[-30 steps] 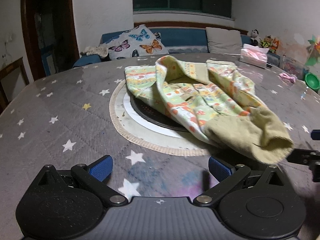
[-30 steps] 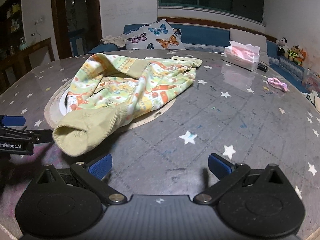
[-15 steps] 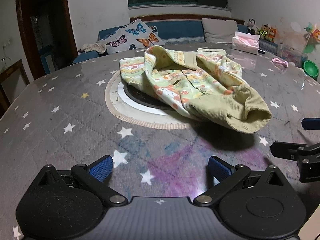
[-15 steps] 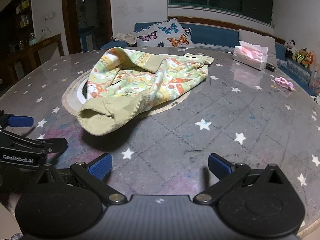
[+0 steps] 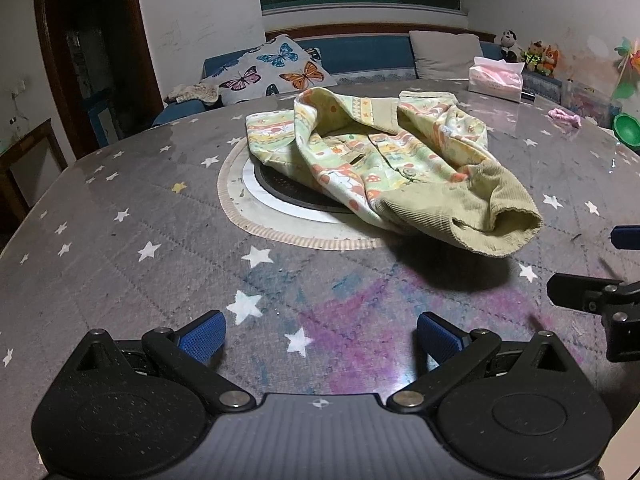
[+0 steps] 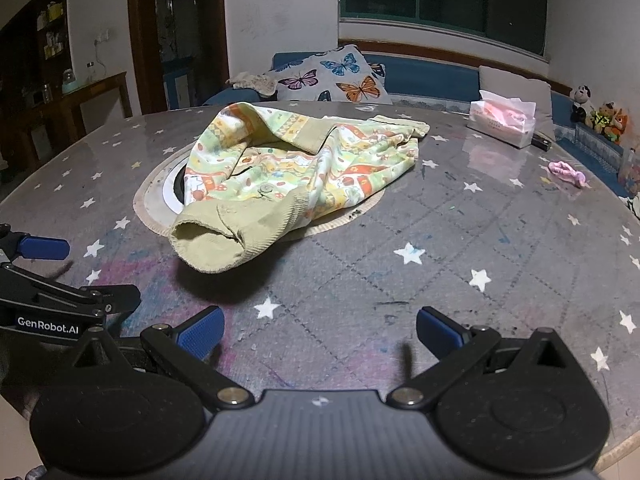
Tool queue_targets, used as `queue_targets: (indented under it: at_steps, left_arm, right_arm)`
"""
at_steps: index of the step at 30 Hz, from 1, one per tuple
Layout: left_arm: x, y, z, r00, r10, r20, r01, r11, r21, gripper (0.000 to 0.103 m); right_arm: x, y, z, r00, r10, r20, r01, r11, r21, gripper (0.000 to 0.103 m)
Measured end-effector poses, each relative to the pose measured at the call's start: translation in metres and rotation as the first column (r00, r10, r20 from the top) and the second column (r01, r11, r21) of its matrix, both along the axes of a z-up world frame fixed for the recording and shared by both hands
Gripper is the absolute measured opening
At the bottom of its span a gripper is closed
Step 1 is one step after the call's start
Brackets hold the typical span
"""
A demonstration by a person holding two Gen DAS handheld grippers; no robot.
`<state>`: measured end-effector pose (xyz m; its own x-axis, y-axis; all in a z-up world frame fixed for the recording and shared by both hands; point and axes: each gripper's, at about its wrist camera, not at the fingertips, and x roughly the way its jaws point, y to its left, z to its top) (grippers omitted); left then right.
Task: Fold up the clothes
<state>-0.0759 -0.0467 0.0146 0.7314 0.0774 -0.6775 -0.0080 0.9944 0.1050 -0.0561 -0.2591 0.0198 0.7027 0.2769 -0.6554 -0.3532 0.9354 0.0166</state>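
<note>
Lying crumpled across the round inset ring at the middle of the counter: one small garment, pale green with orange and yellow print. Unfolded, bunched, hood or collar part raised at the far side.

Left to right, left wrist view:
- Left claw low over the near counter, blue pads spread wide, nothing between them. Well short of the garment.
- Butterfly cushion on the blue sofa behind the counter.
- Olive corduroy cuff of the garment points toward the near right, open end facing the cameras, lifted slightly with a dark shadow under it.
- Tissue box at the far right of the counter; pink scrap and a green bowl further right.
- Right claw's fingers show at the right edge, apart from the cuff.

Right wrist view, same order:
- Left claw's arm at the left edge, just beside the cuff but not touching.
- Garment centre-left, over the ring.
- Right claw above bare starred counter, pads spread, empty.
- Tissue box and pink scrap to the right; soft toys on the sofa beyond.
</note>
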Motion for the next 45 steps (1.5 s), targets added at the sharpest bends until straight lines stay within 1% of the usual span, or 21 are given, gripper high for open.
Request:
queue_targets:
  at_steps: [16,25,30,37,40,42,44,45]
  left_arm:
    - [0.004,-0.004,0.001,1.0,-0.005,-0.004,0.005,1.0,0.008,0.103]
    - [0.01,-0.002,0.004,1.0,-0.001,0.007,0.001,1.0,0.002,0.103]
    - [0.014,0.0,0.008,1.0,0.009,0.023,-0.009,1.0,0.004,0.103]
    - [0.02,0.008,0.021,0.998,0.019,0.062,-0.019,1.0,0.002,0.102]
    - [0.025,0.008,0.027,0.997,0.01,0.076,-0.011,1.0,0.006,0.1]
    - [0.029,0.008,0.03,0.996,0.003,0.084,-0.003,1.0,0.011,0.094]
    - [0.037,0.008,0.033,0.996,-0.006,0.089,0.004,1.0,0.016,0.091]
    - [0.042,0.008,0.036,0.996,-0.01,0.092,0.009,1.0,0.018,0.087]
  right_arm:
    - [0.005,0.005,0.0,1.0,0.011,-0.001,-0.011,1.0,-0.001,0.103]
    - [0.01,0.007,0.003,1.0,0.012,0.003,-0.012,1.0,0.003,0.103]
    - [0.013,0.008,0.008,1.0,0.011,0.012,-0.011,1.0,0.013,0.103]
    - [0.024,0.011,0.02,0.999,0.029,0.034,-0.03,0.999,0.016,0.102]
    - [0.031,0.013,0.023,0.999,0.038,0.033,-0.039,0.999,0.02,0.1]
    - [0.037,0.015,0.025,0.999,0.042,0.032,-0.043,0.999,0.021,0.099]
    - [0.045,0.016,0.026,0.999,0.043,0.03,-0.043,0.999,0.017,0.096]
    - [0.049,0.016,0.027,0.999,0.043,0.03,-0.043,0.999,0.016,0.095]
